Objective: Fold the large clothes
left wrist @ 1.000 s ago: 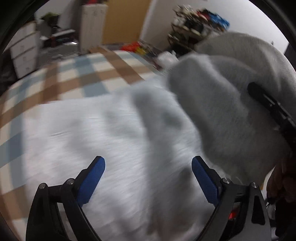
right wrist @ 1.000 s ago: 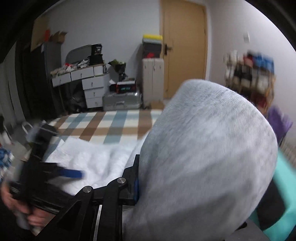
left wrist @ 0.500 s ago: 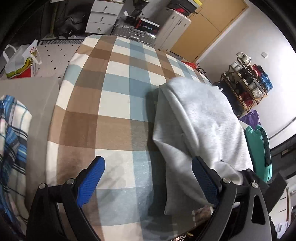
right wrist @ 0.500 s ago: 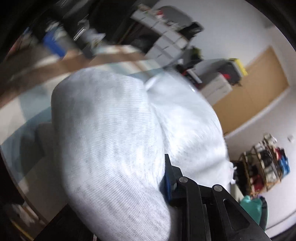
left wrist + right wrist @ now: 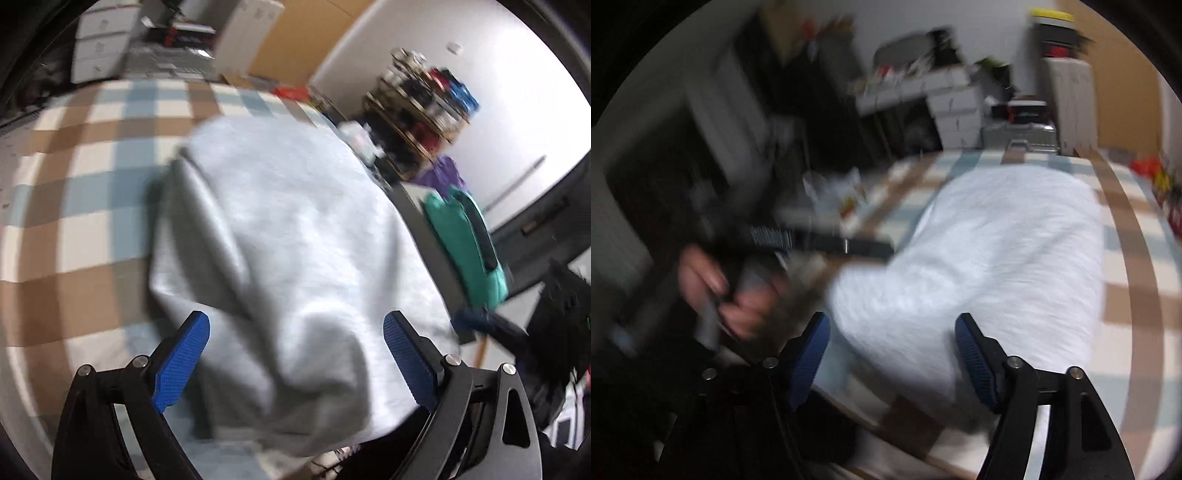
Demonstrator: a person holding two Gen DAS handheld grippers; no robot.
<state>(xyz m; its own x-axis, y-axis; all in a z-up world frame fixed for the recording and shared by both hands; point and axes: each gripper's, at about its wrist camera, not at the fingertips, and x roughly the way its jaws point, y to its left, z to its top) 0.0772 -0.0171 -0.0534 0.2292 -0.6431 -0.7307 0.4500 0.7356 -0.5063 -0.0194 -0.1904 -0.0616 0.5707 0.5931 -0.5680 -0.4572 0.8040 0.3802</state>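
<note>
Left wrist view: checked bedspread (image 5: 92,236), brown, blue and white, with the grey sweatshirt (image 5: 295,236) lying folded on it, long axis running from the near edge away toward the far end. It lies straight ahead of the left gripper (image 5: 295,354); jaws released, nothing pinched, cloth below and beyond the blue pads.

Right wrist view: same sweatshirt (image 5: 997,251) ahead, slightly right of the right gripper (image 5: 892,354). Its jaws have just been opening; spread now, no cloth between. Person's hand (image 5: 735,295) grips the other tool's handle at left. Both grippers pitch downward; neither looks clearly nearer.
</note>
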